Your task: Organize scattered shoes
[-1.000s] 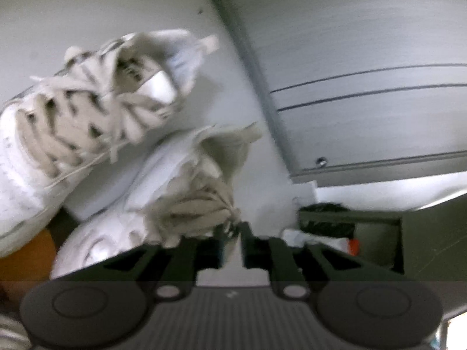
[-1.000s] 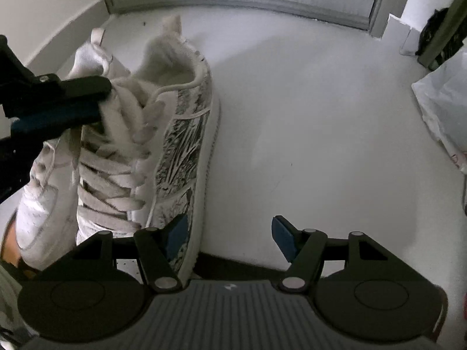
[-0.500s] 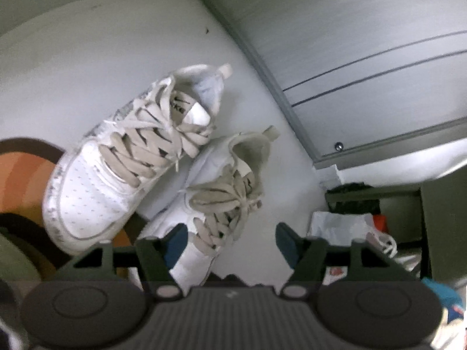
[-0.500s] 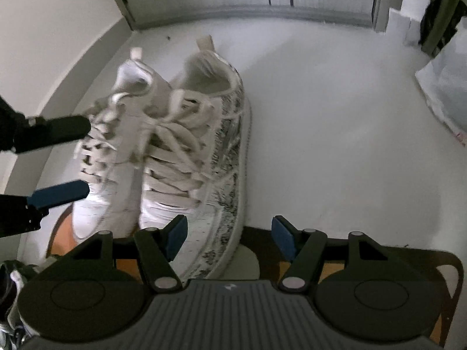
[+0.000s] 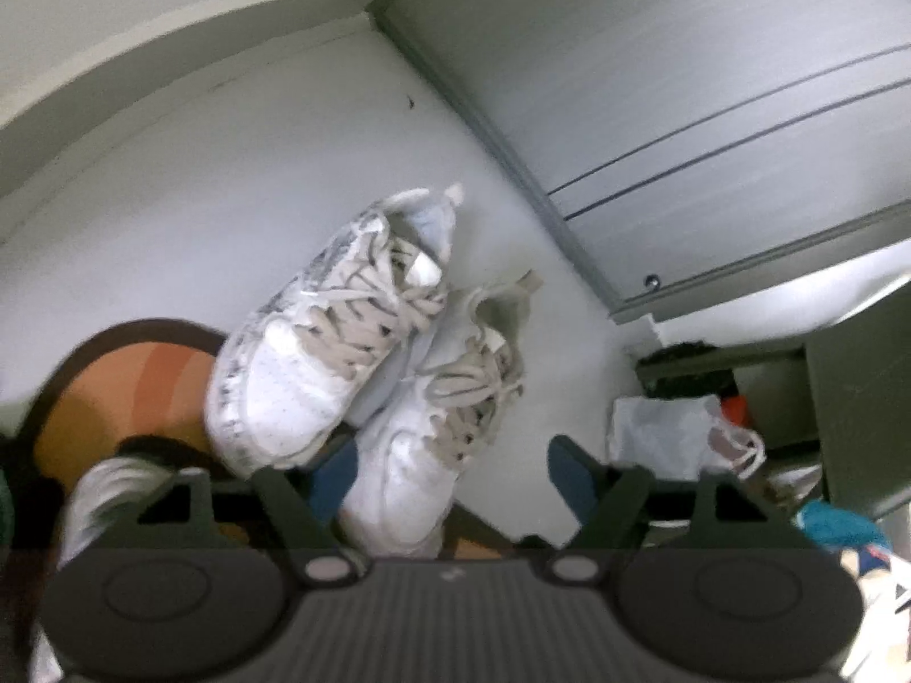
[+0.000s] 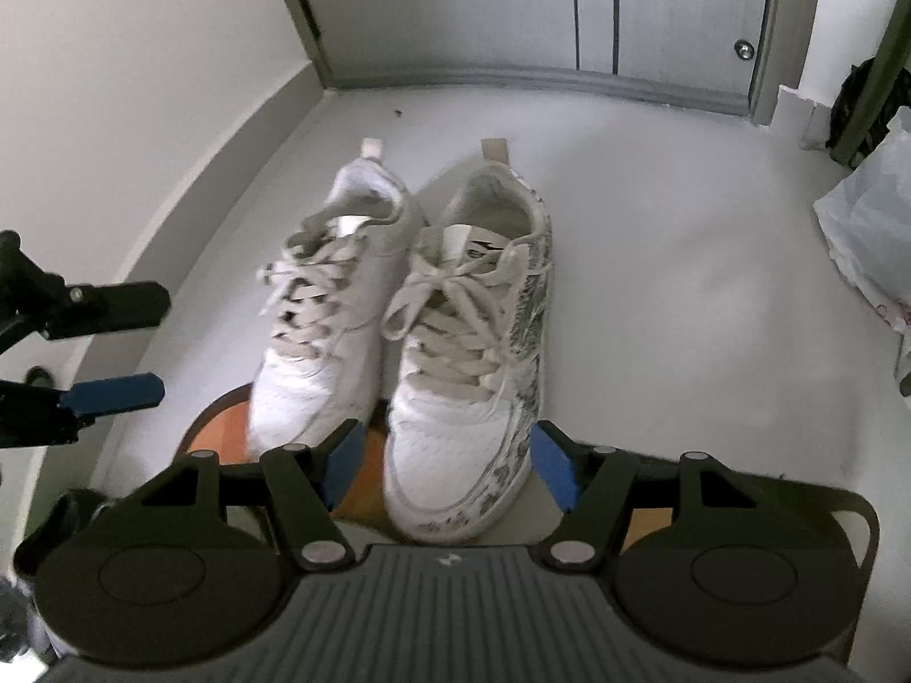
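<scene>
Two white sneakers with beige laces stand side by side on the pale floor, heels toward the grey door and toes on a round mat. In the right wrist view the left sneaker (image 6: 319,307) is plain and the right sneaker (image 6: 472,353) has a grey print on its outer side. My right gripper (image 6: 447,461) hangs open above the right sneaker's toe, touching nothing. My left gripper (image 6: 136,347) floats at the left, clear of the shoes. In the left wrist view the pair (image 5: 353,364) lies below my left gripper (image 5: 452,472), whose jaws are opening with nothing held.
The brown and orange mat (image 6: 222,427) lies under the toes. A white plastic bag (image 6: 871,227) sits at the right by a dark cabinet. The grey door (image 6: 569,11) closes the far side and a wall runs along the left. Another greyish shoe (image 5: 114,484) lies near the mat.
My left gripper let go of a sneaker's laces, opened wide and lifted away. The right gripper rose too, still open. Both sneakers now stand together on the floor.
</scene>
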`<state>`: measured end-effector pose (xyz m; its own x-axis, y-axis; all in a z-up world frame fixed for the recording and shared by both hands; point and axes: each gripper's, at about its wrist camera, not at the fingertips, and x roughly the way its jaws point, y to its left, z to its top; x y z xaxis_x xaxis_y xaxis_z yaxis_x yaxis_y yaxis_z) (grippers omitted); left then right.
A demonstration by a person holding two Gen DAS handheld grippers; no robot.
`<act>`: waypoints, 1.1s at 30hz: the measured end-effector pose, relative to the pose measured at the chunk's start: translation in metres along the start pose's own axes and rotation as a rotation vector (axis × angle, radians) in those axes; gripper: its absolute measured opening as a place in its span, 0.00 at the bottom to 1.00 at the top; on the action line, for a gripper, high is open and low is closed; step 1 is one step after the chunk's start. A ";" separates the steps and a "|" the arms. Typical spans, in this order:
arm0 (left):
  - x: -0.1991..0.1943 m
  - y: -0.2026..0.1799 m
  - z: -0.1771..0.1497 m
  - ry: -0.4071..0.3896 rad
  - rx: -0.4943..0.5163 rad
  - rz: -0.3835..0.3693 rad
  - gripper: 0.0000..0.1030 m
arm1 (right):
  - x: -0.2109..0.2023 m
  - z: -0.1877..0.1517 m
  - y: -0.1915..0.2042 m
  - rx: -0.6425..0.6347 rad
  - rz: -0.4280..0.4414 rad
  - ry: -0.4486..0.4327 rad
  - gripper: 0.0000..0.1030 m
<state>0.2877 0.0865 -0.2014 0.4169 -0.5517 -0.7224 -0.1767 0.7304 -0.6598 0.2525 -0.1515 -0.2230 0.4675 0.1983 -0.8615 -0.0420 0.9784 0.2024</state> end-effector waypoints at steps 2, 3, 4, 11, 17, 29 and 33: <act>-0.008 0.000 -0.002 0.018 -0.006 -0.002 0.75 | -0.015 0.000 0.003 -0.002 0.007 -0.005 0.68; -0.013 0.000 -0.002 0.017 -0.017 -0.010 0.75 | -0.026 0.000 0.005 0.003 0.013 -0.012 0.68; -0.022 0.000 -0.001 0.007 -0.036 -0.023 0.75 | -0.035 0.001 0.007 0.008 0.016 -0.019 0.68; -0.075 -0.031 0.002 -0.043 -0.031 -0.013 0.85 | -0.093 0.017 0.023 0.061 0.029 -0.068 0.82; -0.112 -0.054 0.019 -0.100 -0.017 0.061 0.89 | -0.141 0.036 0.040 0.253 0.086 -0.101 0.93; -0.183 -0.035 -0.012 -0.168 -0.028 0.142 1.00 | -0.156 0.059 0.092 0.181 -0.103 -0.070 1.00; -0.198 -0.032 -0.024 -0.224 -0.083 0.189 1.00 | -0.148 0.043 0.103 0.222 -0.184 -0.095 1.00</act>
<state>0.1892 0.1625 -0.0429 0.5545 -0.2993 -0.7765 -0.3387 0.7712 -0.5391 0.2164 -0.0829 -0.0546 0.5299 0.0025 -0.8480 0.2405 0.9585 0.1532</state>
